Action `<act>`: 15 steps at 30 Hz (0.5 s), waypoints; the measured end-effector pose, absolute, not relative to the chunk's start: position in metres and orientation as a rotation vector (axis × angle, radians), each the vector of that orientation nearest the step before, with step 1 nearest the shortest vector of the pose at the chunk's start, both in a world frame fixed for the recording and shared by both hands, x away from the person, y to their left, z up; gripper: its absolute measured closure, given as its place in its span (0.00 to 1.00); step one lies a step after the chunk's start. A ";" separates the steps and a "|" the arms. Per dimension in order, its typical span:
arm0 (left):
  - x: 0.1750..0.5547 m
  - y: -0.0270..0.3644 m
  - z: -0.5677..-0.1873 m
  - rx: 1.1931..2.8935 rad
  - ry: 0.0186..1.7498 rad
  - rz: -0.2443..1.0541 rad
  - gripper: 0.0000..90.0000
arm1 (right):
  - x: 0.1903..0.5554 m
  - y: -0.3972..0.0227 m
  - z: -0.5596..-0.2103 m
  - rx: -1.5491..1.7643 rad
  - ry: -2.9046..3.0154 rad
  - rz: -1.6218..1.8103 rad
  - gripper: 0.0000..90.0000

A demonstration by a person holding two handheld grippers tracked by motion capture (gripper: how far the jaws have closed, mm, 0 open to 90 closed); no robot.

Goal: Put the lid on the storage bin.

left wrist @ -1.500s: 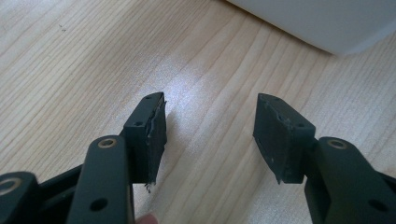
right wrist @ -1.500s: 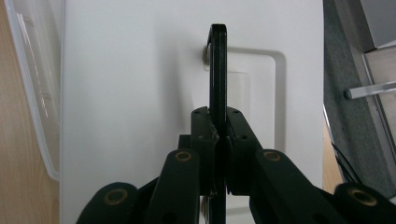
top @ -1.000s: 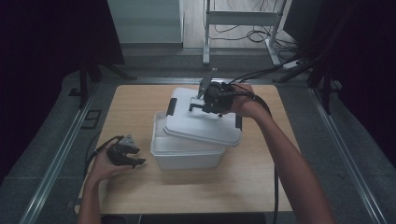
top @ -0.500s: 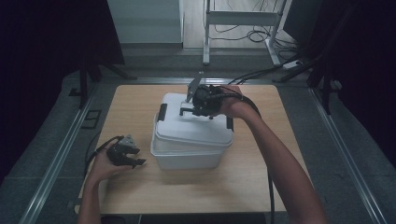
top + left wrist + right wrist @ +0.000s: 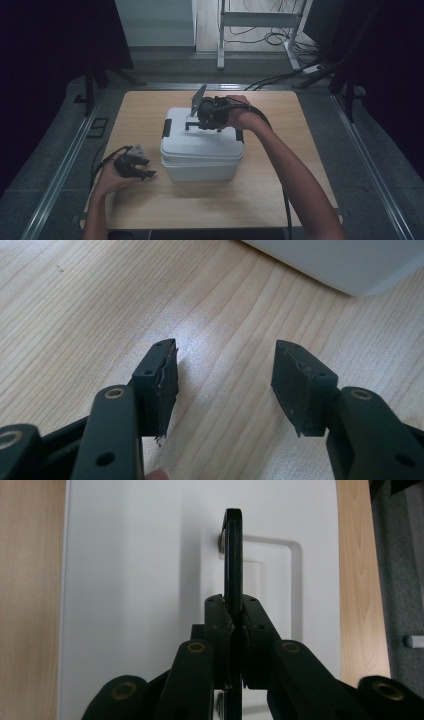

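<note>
While the person's left hand (image 5: 107, 181) is lying on the wooden table (image 5: 150, 210) at the near left, the left gripper (image 5: 145, 175) in it is resting low with its jaws spread apart and nothing between them; in the left gripper view the two black pads (image 5: 161, 382) are hovering over bare wood grain, with a corner of the white box (image 5: 345, 262) showing at the upper right. Moving right, the white plastic box (image 5: 200, 167) is sitting at the middle of the table, its lid (image 5: 200, 142) lying on top of it, black side latches (image 5: 166, 128) showing at the lid's edges. Over the lid, the right gripper (image 5: 192, 125) is clenching the lid's black handle (image 5: 233, 555); in the right gripper view the jaws are pinching that thin upright bar tight above the recessed panel in the white lid. Further right, the person's right forearm (image 5: 295, 175) is stretching in from the near right corner, a black cable trailing along it.
</note>
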State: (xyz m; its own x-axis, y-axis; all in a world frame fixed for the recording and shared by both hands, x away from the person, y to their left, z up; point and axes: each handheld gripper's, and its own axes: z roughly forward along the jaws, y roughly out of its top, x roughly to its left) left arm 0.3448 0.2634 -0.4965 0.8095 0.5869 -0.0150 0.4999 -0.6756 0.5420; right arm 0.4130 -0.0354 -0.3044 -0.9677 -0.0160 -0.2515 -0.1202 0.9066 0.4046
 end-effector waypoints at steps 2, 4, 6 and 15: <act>0.345 0.263 -0.497 2.456 0.802 0.214 0.49 | 0.411 -0.034 -0.307 -0.115 2.832 0.620 0.93; 0.345 0.263 -0.497 2.459 0.804 0.214 0.49 | 0.410 -0.032 -0.309 -0.125 2.836 0.618 0.93; 0.345 0.263 -0.497 2.459 0.804 0.212 0.49 | 0.408 -0.031 -0.311 -0.134 2.836 0.619 0.93; 0.345 0.262 -0.498 2.469 0.800 0.209 0.49 | 0.405 -0.027 -0.321 -0.145 2.850 0.611 0.93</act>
State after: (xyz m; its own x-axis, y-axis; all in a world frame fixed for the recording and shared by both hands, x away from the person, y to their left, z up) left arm 0.3452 0.2620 -0.4981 0.8123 0.5830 -0.0160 0.5007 -0.6832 0.5315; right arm 0.4051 -0.0274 -0.3207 -0.9703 -0.0497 -0.2369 -0.1425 0.9085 0.3928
